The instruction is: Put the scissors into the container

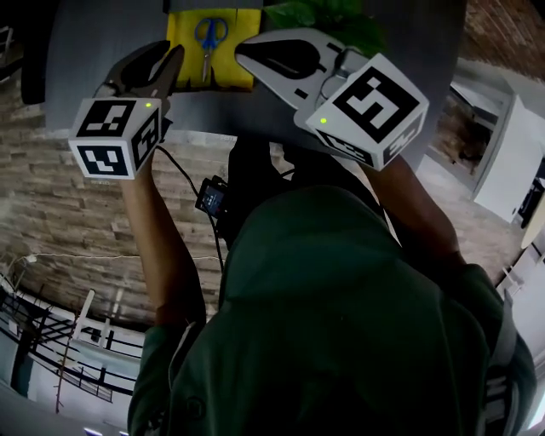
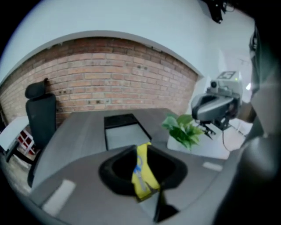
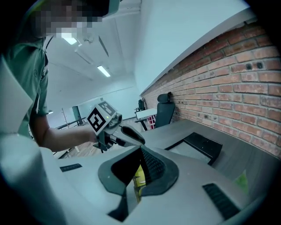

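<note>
Scissors (image 1: 209,34) lie in the yellow container (image 1: 183,25) on the surface (image 1: 85,43); L gripper (image 1: 173,61) fingers part-open, R gripper (image 1: 241,51) fingers a slit apart, both empty. Risk: either gripper dipping carelessly cld clip the container & tip it. No readable text, only marker squares (image 1: 111,119).

The person wears a dark green short-sleeved shirt (image 1: 341,306). At ten o'clock in the head view the left gripper (image 1: 174,58) is grey with black jaws. At one o'clock the right gripper (image 1: 244,51) has a white shell. Each carries a white marker cube (image 1: 115,136) with black squares and a green light (image 1: 148,106). A black cable (image 1: 183,174) leads to a small device (image 1: 211,196) at centre.
</note>
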### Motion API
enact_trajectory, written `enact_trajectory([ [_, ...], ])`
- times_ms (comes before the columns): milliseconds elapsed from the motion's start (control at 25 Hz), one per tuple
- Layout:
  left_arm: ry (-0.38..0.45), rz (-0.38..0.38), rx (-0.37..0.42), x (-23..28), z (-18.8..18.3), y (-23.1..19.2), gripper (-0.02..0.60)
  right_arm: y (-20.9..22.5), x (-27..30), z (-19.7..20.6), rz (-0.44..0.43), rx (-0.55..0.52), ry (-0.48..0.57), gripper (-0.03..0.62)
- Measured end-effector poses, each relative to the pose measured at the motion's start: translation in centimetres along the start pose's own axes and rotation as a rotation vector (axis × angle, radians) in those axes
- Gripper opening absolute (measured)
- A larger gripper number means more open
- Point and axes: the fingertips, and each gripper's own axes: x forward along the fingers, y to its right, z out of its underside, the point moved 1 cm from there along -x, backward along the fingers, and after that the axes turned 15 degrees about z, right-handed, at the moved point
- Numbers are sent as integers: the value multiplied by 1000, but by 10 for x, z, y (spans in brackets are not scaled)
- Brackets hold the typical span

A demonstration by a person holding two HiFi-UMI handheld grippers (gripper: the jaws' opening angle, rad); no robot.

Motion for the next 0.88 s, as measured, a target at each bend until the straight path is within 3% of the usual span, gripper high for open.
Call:
enact_trajectory([
  [160, 74, -34, 49, -38, -30, 11, 2, -5, -7, -21, -8, -46, 28, 6],
  [560, 190, -95, 145, -105, -79, 70, 0, -17, -49, -65, -31, -108, 136, 5],
  [880, 252, -149, 171, -143, -92, 120, 0, -29, -93, -88, -58, -151, 219, 5],
])
